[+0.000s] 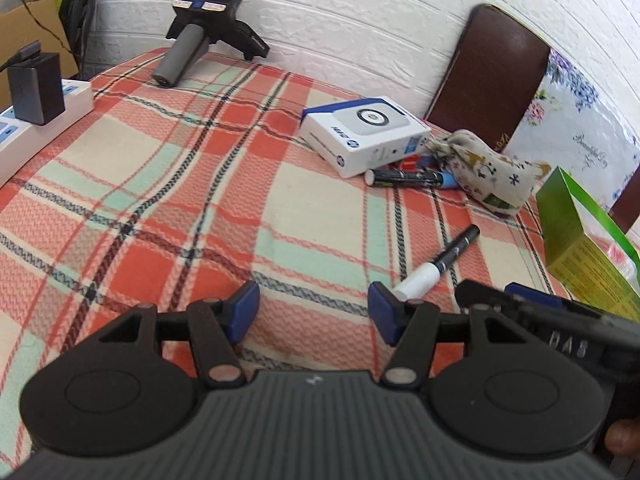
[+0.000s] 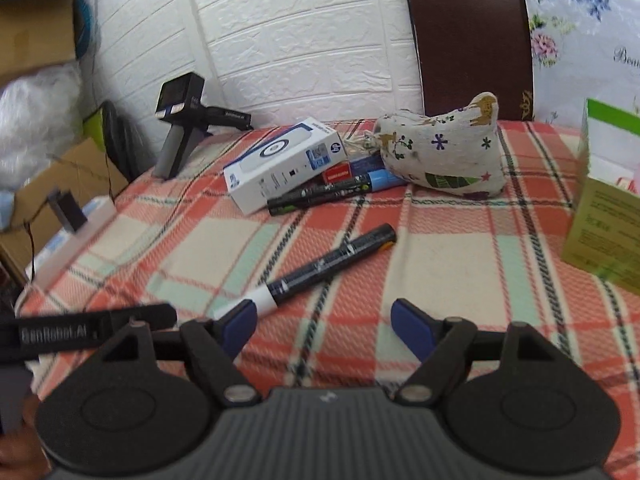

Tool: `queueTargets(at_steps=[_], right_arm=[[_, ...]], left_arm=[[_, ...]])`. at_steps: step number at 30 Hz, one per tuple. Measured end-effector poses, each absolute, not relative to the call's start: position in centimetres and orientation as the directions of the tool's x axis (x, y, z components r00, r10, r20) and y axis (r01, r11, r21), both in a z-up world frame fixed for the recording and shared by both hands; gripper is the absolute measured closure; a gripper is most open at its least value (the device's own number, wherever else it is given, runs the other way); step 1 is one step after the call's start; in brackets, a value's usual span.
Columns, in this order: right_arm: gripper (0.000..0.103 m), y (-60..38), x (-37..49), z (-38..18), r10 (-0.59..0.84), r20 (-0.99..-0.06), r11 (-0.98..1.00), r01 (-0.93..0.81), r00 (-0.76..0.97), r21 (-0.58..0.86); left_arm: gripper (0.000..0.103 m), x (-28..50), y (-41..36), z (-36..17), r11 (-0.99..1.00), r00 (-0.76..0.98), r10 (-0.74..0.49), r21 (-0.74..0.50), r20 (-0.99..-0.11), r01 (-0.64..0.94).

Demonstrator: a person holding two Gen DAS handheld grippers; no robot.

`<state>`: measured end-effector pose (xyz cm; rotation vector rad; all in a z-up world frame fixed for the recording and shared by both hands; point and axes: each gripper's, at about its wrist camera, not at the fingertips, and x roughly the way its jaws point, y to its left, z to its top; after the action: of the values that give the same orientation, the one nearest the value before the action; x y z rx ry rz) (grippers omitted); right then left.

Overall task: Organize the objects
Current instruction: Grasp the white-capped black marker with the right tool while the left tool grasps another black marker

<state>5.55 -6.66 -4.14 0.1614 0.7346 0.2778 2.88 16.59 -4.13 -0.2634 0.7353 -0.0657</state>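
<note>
A black marker with a white cap (image 2: 316, 270) lies loose on the plaid tablecloth (image 2: 460, 264), just ahead and left of my right gripper (image 2: 324, 322), which is open with nothing between its pads. The same marker (image 1: 436, 266) shows in the left wrist view, its white cap beside the right pad of my left gripper (image 1: 314, 306), also open and empty. Further back, a white and blue box (image 2: 280, 162) rests against a pile of markers (image 2: 332, 192), next to a printed cloth pouch (image 2: 444, 152).
A green carton (image 2: 604, 220) stands at the right edge. A power strip with a black adapter (image 1: 34, 88) lies at the left. A spare gripper device (image 1: 200, 36) stands at the back by the white brick wall. A brown chair back (image 2: 468, 36) rises behind the table.
</note>
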Motion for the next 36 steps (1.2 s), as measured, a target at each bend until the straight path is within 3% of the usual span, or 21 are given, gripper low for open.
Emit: queueTargets(at_steps=[6, 8, 11, 15, 17, 20, 23, 32, 36], right_arm=[[0.024, -5.6, 8.7, -4.8, 0.293, -0.677, 0.944, -0.091, 0.675, 0.318], [0.017, -4.6, 9.3, -4.8, 0.265, -0.683, 0.954, -0.083, 0.681, 0.287], [0.018, -2.6, 9.6, -5.1, 0.217, -0.689, 0.974, -0.110, 0.692, 0.197], [0.032, -1.1, 8.9, -5.6, 0.163, -0.669, 0.985, -0.163, 0.725, 0.063], [0.051, -1.1, 8.4, -5.6, 0.167, -0.656, 0.982, -0.183, 0.736, 0.045], [0.072, -1.1, 8.0, -5.4, 0.183, -0.647, 0.975, -0.220, 0.740, 0.024], [0.083, -0.9, 7.4, -5.3, 0.195, -0.641, 0.968, -0.252, 0.743, 0.001], [0.083, -1.9, 4.9, -5.3, 0.244, -0.642, 0.945, -0.328, 0.727, -0.012], [0.083, -3.1, 2.7, -5.3, 0.286, -0.647, 0.928, -0.372, 0.707, 0.004]], left_arm=[[0.041, 3.0, 17.5, -4.3, 0.959, 0.752, -0.150, -0.278, -0.642, -0.046], [0.041, 3.1, 17.7, -4.3, 0.957, 0.753, -0.155, -0.287, -0.640, -0.047], [0.041, 3.1, 18.0, -4.3, 0.951, 0.754, -0.165, -0.307, -0.636, -0.050], [0.041, 3.1, 18.3, -4.3, 0.946, 0.755, -0.173, -0.320, -0.633, -0.052], [0.041, 3.1, 18.3, -4.4, 0.946, 0.756, -0.172, -0.319, -0.632, -0.051], [0.041, 3.1, 18.3, -4.4, 0.947, 0.757, -0.171, -0.318, -0.631, -0.052], [0.041, 3.1, 18.3, -4.4, 0.947, 0.757, -0.171, -0.317, -0.631, -0.051], [0.040, 3.2, 17.7, -4.4, 0.956, 0.754, -0.141, -0.285, -0.642, -0.064], [0.031, 3.5, 16.7, -4.2, 0.941, 0.723, -0.228, -0.337, -0.652, -0.007]])
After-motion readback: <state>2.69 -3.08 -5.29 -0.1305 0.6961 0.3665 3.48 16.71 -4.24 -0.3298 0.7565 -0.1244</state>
